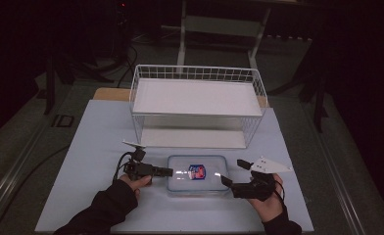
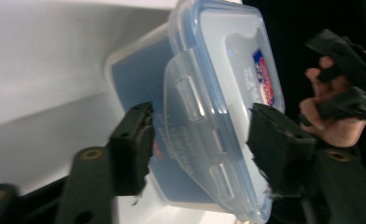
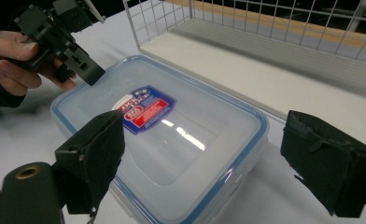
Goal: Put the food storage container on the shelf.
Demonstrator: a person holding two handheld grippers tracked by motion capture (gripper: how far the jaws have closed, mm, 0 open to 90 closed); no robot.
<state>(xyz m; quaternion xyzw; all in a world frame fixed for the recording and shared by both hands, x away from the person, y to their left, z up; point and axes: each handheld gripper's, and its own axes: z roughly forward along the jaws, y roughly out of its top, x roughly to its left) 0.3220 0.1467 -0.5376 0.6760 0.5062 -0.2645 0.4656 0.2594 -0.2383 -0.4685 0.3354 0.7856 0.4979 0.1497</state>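
Two forearms are seen at the near table edge, a gripper held in each hand. Left gripper (image 1: 168, 171): jaws parted, set either side of the left-end latch flap of the lidded plastic container (image 1: 197, 175), nothing clamped yet as far as can be told. Right gripper (image 1: 234, 174): jaws spread wide, poised over the right end, nothing held.

Container located on the white table (image 1: 82, 161), just in front of the wire basket (image 1: 197, 105). Lid (image 3: 172, 135) clear, blue-sealed, label at centre. Judged light and rigid; the glossy lid is likely slippery, so hold is best taken at the end flaps or under the rim. Open room is noted to both sides and on the near side; the basket wall lies close behind.
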